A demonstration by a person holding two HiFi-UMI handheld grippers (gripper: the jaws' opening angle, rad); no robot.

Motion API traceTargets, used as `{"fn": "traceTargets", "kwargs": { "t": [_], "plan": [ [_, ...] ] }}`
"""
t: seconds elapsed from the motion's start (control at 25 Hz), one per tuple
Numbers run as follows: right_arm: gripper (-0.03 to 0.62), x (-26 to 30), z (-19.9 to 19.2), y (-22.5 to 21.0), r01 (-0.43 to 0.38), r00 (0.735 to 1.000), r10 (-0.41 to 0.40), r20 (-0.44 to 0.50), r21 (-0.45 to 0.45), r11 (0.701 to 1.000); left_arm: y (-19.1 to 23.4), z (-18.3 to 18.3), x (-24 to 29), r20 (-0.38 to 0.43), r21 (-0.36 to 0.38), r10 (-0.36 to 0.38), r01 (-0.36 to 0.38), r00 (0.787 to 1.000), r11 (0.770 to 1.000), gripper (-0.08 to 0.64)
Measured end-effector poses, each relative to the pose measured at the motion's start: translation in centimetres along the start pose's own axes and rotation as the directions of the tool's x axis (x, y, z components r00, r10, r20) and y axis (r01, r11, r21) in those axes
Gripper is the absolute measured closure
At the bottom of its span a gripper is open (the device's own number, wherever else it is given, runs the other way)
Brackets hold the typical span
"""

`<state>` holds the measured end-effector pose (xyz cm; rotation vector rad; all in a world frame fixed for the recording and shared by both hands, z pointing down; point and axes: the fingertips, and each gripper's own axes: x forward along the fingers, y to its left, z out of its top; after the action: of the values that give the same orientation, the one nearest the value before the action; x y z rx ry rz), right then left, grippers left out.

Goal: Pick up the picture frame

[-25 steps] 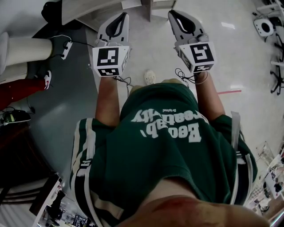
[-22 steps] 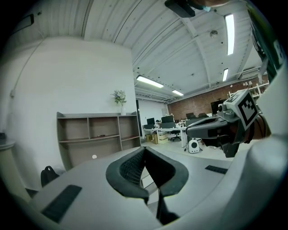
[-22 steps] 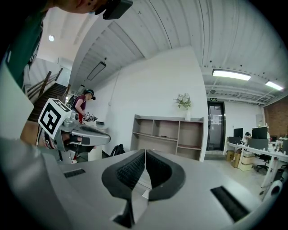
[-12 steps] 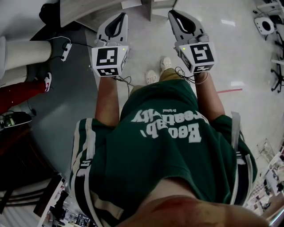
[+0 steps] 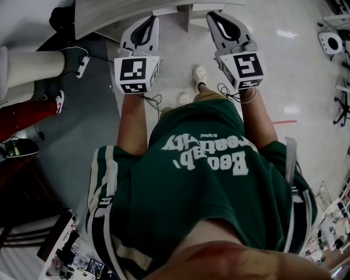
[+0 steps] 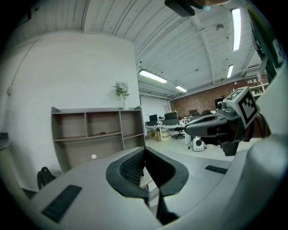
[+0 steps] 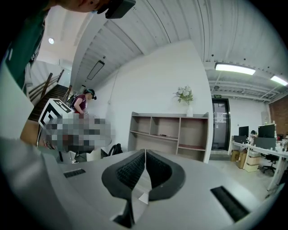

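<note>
I cannot make out a picture frame in any view. In the head view my left gripper (image 5: 152,18) and right gripper (image 5: 211,16) are held side by side at chest height, pointing forward toward a grey shelf unit (image 5: 131,11). Both carry nothing. In the left gripper view the left gripper (image 6: 144,150) has its dark ribbed pads (image 6: 130,168) meeting at the tips, and the right gripper's marker cube (image 6: 245,105) shows at the right. In the right gripper view the right gripper (image 7: 145,151) also has its pads (image 7: 130,170) together.
The open shelf unit (image 7: 168,134) stands against a white wall, with a vase of flowers (image 7: 184,95) on top and a small dark thing (image 6: 101,133) on one shelf. Another person (image 7: 83,101) stands at the left. Desks and chairs (image 6: 173,123) fill the far right.
The wearer has walked forward: one foot stepped ahead and the shelf unit's edge has come further into the top of the head view. Both grippers stayed shut.
</note>
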<state>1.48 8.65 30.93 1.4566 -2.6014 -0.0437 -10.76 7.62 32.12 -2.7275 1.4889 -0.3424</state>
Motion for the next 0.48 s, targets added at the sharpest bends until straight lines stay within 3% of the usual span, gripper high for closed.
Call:
{"fn": "traceTargets", "kwargs": {
  "t": [0.48],
  "plan": [
    [0.557, 8.2, 0.1, -9.9, -0.089, 0.996, 0.089, 0.022, -0.009, 0.996, 2.6, 2.1, 11.1, -0.006, -0.002, 0.091, -0.091, 0.996, 0.996, 0.541]
  ]
}}
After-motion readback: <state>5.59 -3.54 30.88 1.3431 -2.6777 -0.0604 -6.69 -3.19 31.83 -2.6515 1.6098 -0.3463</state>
